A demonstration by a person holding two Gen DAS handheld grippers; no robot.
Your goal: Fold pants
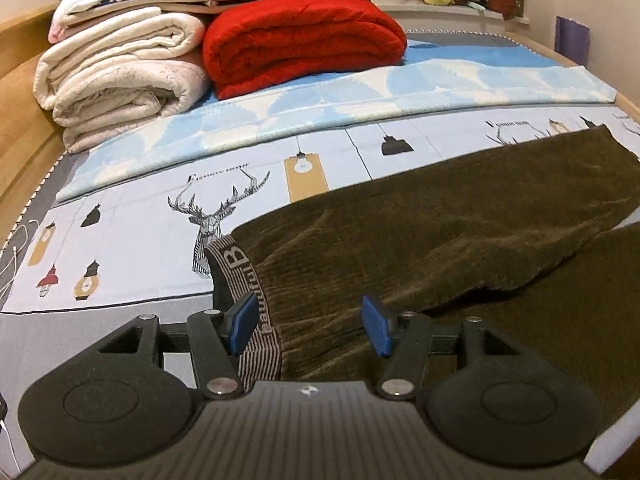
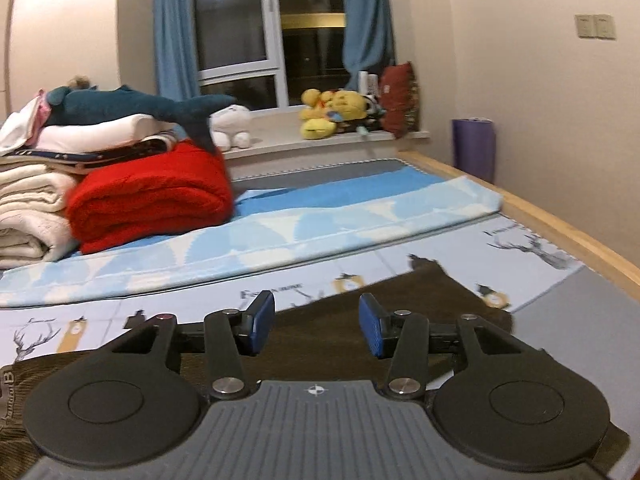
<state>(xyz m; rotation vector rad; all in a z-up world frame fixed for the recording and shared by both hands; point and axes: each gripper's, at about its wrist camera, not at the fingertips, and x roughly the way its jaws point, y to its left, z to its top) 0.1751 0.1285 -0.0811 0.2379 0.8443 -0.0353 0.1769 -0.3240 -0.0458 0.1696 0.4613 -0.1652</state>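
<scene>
Dark olive corduroy pants lie flat on the patterned bed sheet, legs running to the right. Their striped grey waistband with lettering is at the left end. My left gripper is open, low over the waistband end, its left blue pad beside the band. In the right wrist view the pants spread under my right gripper, which is open and empty over the leg end; the waistband shows at the far left edge.
A folded red blanket and stacked white quilts sit at the back left of the bed. A blue patterned cover lies across the bed. Plush toys sit on the windowsill. The wooden bed frame runs along the right.
</scene>
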